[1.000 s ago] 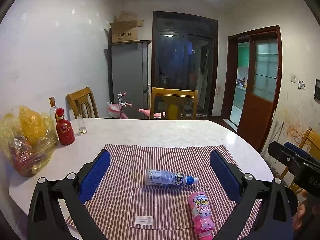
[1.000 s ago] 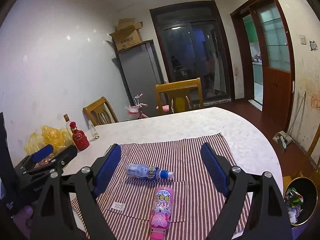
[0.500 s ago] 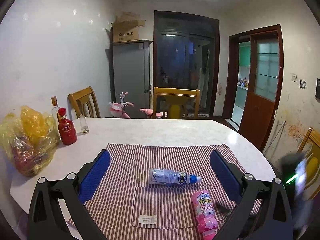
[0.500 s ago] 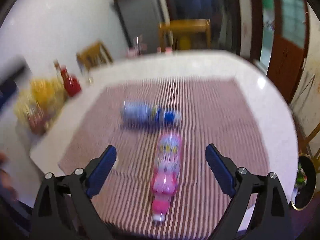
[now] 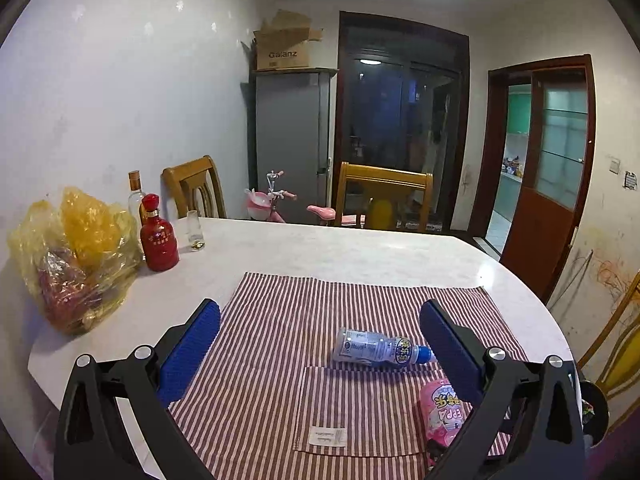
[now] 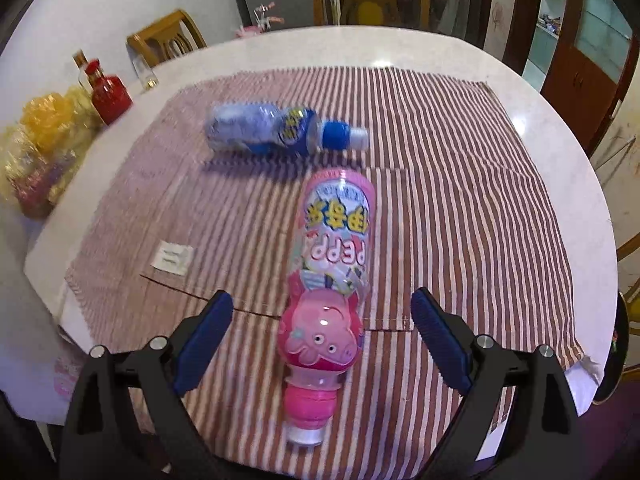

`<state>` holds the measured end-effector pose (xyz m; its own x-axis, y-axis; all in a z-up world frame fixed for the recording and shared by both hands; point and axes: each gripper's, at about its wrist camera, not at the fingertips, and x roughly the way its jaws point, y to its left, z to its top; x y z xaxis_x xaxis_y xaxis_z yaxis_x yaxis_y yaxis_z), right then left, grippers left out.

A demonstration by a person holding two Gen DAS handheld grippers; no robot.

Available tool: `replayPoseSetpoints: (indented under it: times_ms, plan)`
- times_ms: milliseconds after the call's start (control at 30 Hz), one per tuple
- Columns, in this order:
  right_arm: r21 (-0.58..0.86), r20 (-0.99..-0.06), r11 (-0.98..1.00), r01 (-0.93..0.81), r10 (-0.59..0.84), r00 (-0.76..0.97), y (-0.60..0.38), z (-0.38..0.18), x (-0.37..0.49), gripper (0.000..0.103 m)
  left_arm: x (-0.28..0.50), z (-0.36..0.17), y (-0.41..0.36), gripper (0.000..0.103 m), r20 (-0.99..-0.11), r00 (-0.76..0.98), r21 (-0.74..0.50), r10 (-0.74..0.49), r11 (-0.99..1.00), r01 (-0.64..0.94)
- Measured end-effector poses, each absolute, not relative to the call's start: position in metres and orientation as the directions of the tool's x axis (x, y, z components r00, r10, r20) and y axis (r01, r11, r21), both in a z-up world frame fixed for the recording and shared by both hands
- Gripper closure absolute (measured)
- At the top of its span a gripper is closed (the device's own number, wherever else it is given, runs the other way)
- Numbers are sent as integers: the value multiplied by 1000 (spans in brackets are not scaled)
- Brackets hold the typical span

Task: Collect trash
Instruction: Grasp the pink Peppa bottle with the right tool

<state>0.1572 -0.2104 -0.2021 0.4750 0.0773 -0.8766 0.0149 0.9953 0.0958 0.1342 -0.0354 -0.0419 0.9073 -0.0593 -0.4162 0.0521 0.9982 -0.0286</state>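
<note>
Trash collection, status at this moment: nothing gathered yet, as far as the views show. Item one — pink bottle [image 6: 330,276] with a pig-face cap, lying on its side on the striped cloth [image 6: 460,200], cap end toward the near table edge. Item two — blue bottle [image 6: 276,130], also on its side, just beyond the pink one toward the far side, cap pointing right; the two lie close but apart. Right gripper [image 6: 322,334]: its jaws have just been opening and now stand wide, angled down over the pink bottle with the pig-face end between the pads, neither pad touching it. Left gripper [image 5: 320,344]: jaws wide apart, empty, held nearer level above the near left part of the cloth, with the blue bottle ahead of it. A dark bin [image 6: 610,350] sits off the right table edge, seemingly the destination. Remaining, by judgement: grip the pink bottle, carry it to the bin, then the blue. Not trash, probably: red bottle [image 5: 159,236], yellow bag [image 5: 76,256], far left.
</note>
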Motion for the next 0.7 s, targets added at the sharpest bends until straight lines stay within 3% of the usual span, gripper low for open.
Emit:
replayPoseSetpoints:
  times_ms: [100,200,400,467,500,700]
  plan:
    - [73,-887,997,10,60,459,-208,-215,164,14,136,-41,-38,6,-417,906,-24,-70,997,67]
    - [48,-898,999,10,39,438,-208,-229,168,21,136,-40,-41,6,-417,906,-18,-77,997,76]
    - [47,-907,999,2,42,419,-213,-247,172,23,136,-37,-43,6,-408,909,-13,-83,996,85]
    - [54,-898,999,-3,50,437,-215,-245,171,37,136,-38,-44,6,-408,910,-10,-81,996,84]
    - [41,-896,999,-3,38,443,-216,-243,172,50,137,-37,-44,6,-409,909,-9,-80,996,84]
    - [144,-890,990,-2,130,437,-235,-236,172,51,141,-41,-49,6,-419,904,7,-79,996,90]
